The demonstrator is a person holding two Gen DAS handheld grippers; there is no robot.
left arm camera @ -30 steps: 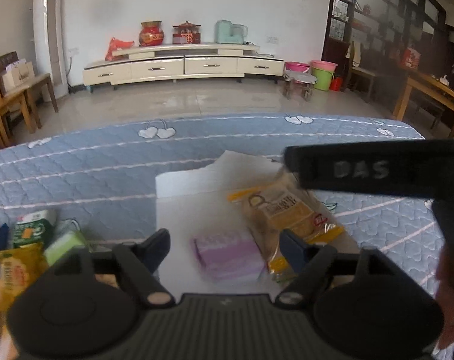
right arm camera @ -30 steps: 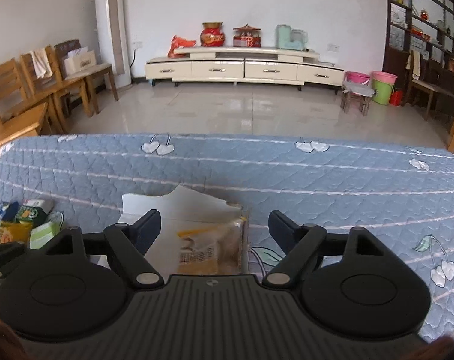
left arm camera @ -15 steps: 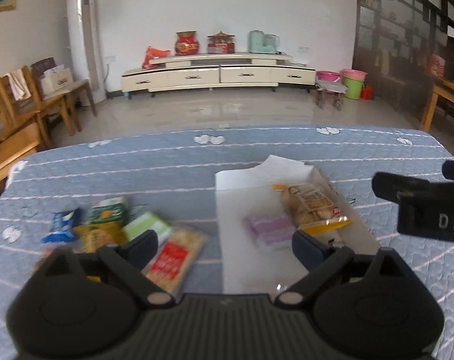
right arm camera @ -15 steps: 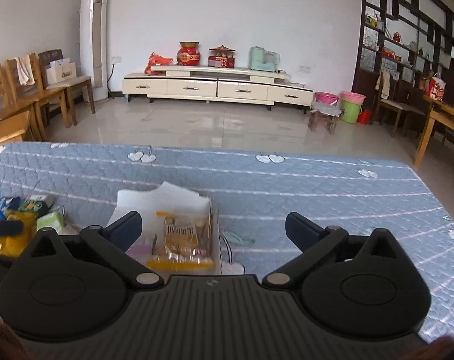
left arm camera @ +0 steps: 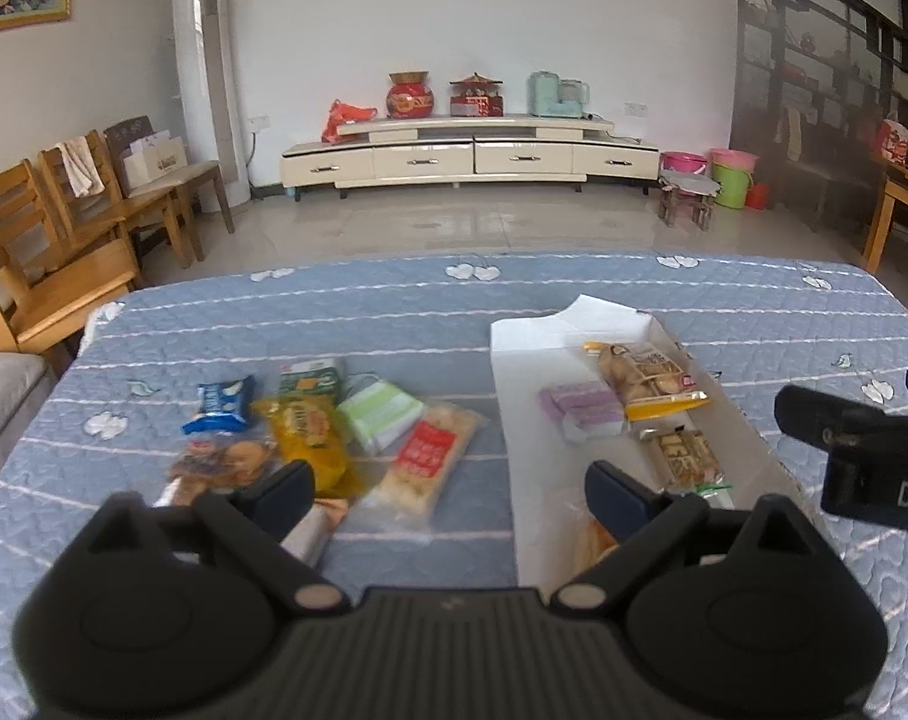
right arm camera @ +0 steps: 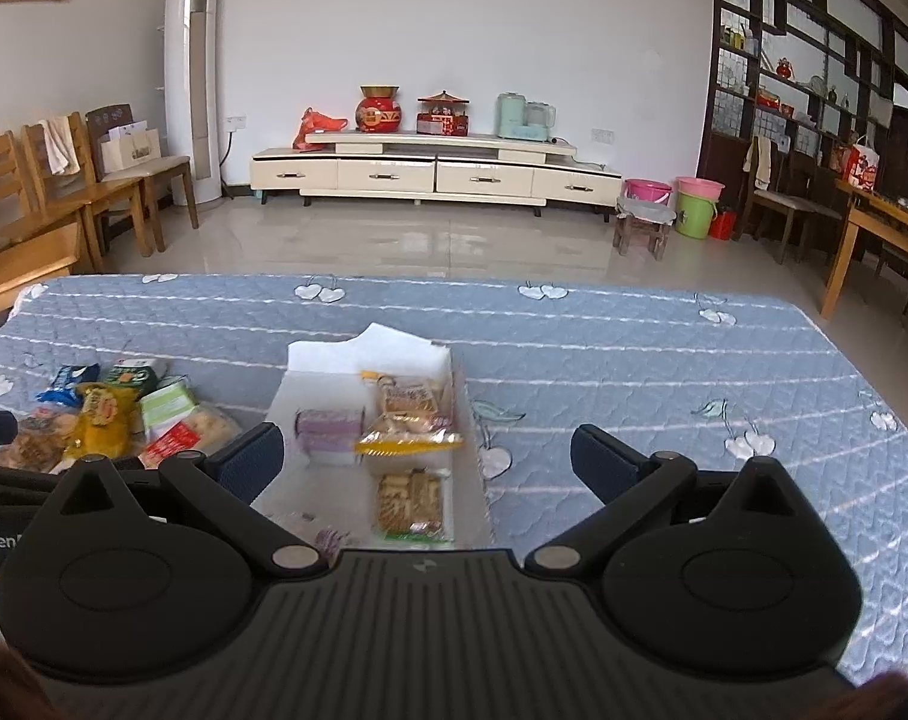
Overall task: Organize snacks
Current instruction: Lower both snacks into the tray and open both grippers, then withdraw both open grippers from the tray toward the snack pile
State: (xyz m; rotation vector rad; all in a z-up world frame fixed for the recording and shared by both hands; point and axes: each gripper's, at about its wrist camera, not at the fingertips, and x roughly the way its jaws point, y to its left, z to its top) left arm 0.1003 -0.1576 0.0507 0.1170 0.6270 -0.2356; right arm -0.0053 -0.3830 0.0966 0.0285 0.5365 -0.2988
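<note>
A white open box (left arm camera: 514, 420) (right arm camera: 310, 372) lies on the blue quilted table. It holds a purple pack (left arm camera: 583, 411) (right arm camera: 328, 429), a yellow-edged biscuit bag (left arm camera: 646, 375) (right arm camera: 409, 414) and a small cracker pack (left arm camera: 685, 459) (right arm camera: 409, 501). Left of the box lies a loose pile: a blue pack (left arm camera: 223, 402), a yellow bag (left arm camera: 307, 432) (right arm camera: 100, 417), a green pack (left arm camera: 382, 414) and a red-labelled clear pack (left arm camera: 427, 459). My left gripper (left arm camera: 448, 498) is open and empty, held above the table's near side. My right gripper (right arm camera: 427, 456) is open and empty above the box.
The blue quilt (right arm camera: 634, 360) covers the whole table. The right gripper's body (left arm camera: 862, 456) shows at the right edge of the left wrist view. Wooden chairs (left arm camera: 64, 228) stand far left, a TV cabinet (left arm camera: 466, 156) stands by the back wall.
Both grippers have pulled back and up from the box. More of the table and the snack pile on the left has come into view. Both stay open and empty.
</note>
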